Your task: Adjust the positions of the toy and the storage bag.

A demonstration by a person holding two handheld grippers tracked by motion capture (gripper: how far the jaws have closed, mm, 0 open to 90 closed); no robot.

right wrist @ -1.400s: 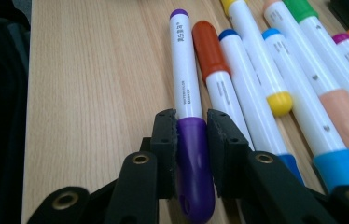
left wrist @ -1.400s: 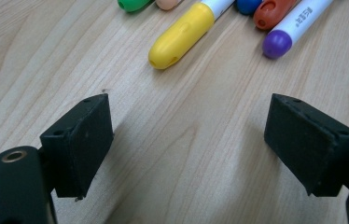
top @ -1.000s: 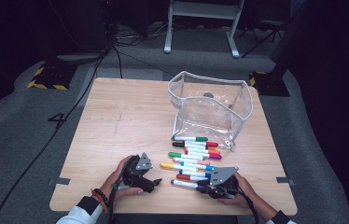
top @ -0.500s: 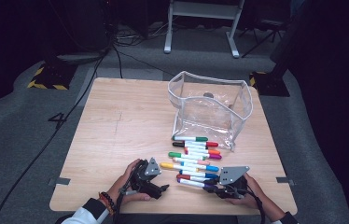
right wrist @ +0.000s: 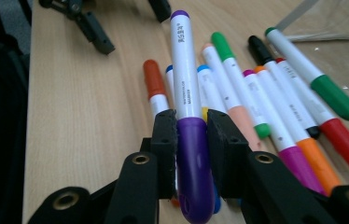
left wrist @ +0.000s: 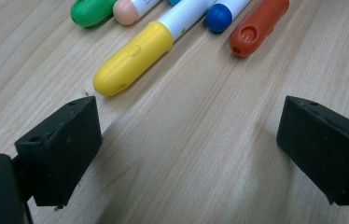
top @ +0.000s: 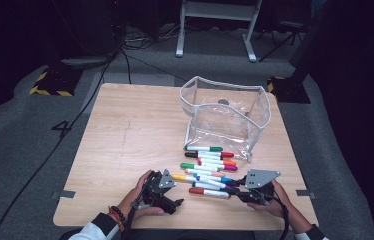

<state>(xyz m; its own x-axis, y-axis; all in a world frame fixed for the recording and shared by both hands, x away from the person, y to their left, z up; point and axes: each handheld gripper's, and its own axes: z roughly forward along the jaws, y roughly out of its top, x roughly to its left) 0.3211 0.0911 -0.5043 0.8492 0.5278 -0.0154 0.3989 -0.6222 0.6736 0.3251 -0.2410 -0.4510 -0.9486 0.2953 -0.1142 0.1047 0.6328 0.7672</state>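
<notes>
Right hand-held gripper [right wrist: 190, 140] clamped on purple marker [right wrist: 189, 121] at its cap end; white barrel sticks out ahead past the jaws, over the marker pile [top: 207, 167] on the bench [top: 125, 135]. Left hand-held gripper [left wrist: 189, 140] jaws wide apart, just been opening, nothing between them, bare bench wood under the gap. Yellow-capped marker [left wrist: 133, 58] lies just ahead of its left jaw, not touching; orange marker [left wrist: 256, 23], blue cap [left wrist: 219, 16] and green cap [left wrist: 91, 9] further ahead. Clear pouch [top: 225, 117] stands beyond the pile, well ahead of both grippers. In the high view, left hand-held gripper [top: 167, 197] sits near the pile's left end, right one [top: 242, 192] at its near right end.
</notes>
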